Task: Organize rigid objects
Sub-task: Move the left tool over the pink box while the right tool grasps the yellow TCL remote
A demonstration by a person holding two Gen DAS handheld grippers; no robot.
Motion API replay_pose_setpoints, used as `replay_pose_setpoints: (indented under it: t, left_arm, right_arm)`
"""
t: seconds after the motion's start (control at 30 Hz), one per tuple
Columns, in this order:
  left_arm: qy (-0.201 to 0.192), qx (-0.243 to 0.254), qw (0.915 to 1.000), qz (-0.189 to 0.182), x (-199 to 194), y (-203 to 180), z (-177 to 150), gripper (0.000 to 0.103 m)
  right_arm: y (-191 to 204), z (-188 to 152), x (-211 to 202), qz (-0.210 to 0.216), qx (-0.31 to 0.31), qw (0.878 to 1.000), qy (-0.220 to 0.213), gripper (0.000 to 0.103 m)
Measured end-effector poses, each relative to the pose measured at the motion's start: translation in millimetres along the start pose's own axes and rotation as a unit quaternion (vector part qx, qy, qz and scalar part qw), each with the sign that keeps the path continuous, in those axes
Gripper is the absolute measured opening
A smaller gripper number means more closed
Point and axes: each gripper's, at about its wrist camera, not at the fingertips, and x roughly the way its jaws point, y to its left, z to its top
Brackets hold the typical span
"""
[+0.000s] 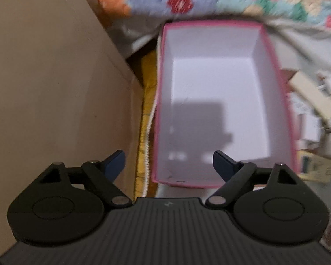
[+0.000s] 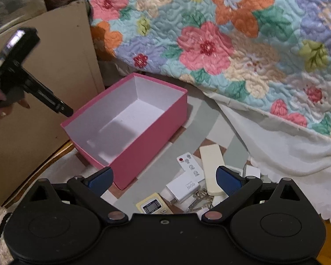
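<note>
A pink box (image 1: 273,70) with a white, empty inside stands open on the floor; it also shows in the right wrist view (image 2: 147,141). My left gripper (image 1: 168,162) is open and empty, hovering over the box's near end; it appears from outside in the right wrist view (image 2: 64,110). My right gripper (image 2: 164,177) is open and empty above a pile of small items: a white remote (image 2: 190,165), a cream remote (image 2: 211,169), a white charger (image 2: 182,187), keys (image 2: 198,199) and a yellow device with a screen (image 2: 153,205).
A tan cardboard panel (image 1: 50,84) stands left of the box. A floral quilt (image 2: 231,39) and white sheet (image 2: 286,150) hang at the back and right. The small items lie right of the box (image 1: 313,110), blurred in the left wrist view.
</note>
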Motion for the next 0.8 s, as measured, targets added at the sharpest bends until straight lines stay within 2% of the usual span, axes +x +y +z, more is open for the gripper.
replay_pose_setpoints:
  t: [0.07,0.23,0.33,0.4,0.43,0.47,0.5,0.67,0.73,0.8]
  left_arm:
    - [0.003,0.001,1.0000,-0.004,20.5,3.9,1.9,0.076]
    - [-0.010,0.006,0.9998,-0.015,52.4,13.6,3.6,0.068]
    - [-0.023,0.024,0.9994,-0.007,62.6,13.7,2.5,0.058]
    - [-0.027,0.033,0.9991,0.003,63.8,12.2,2.0,0.044]
    - [-0.024,0.036,0.9990,0.006,66.3,11.6,1.1,0.023]
    - [-0.019,0.039,0.9990,0.009,69.7,11.5,-0.6,0.010]
    - [-0.015,0.037,0.9992,0.003,72.9,12.5,-1.8,0.009]
    - [-0.047,0.040,0.9979,-0.020,71.0,18.7,-6.7,0.006]
    - [-0.046,0.016,0.9982,-0.035,69.5,25.8,-5.5,0.005]
    - [-0.048,0.024,0.9979,-0.037,67.6,25.4,-5.3,0.004]
  right_arm:
    - [-2.1,1.1,5.6,0.003,0.004,1.000,0.003,0.101]
    - [1.0,1.8,27.1,0.007,-0.012,1.000,0.025,0.101]
    - [2.9,2.8,36.4,0.012,-0.013,0.999,0.034,0.101]
    - [1.6,1.4,41.2,0.018,-0.008,0.999,0.037,0.101]
    - [0.4,0.4,43.7,0.019,-0.006,0.999,0.040,0.101]
    - [-1.5,-1.3,47.2,0.019,-0.005,0.999,0.045,0.101]
    - [-3.6,-3.2,51.1,0.020,-0.003,0.999,0.050,0.101]
    - [-13.8,-13.9,73.6,0.053,0.013,0.994,0.092,0.098]
    - [-12.9,-19.6,85.0,0.069,0.004,0.992,0.110,0.092]
    - [-7.6,-26.4,97.9,0.080,-0.020,0.989,0.126,0.091]
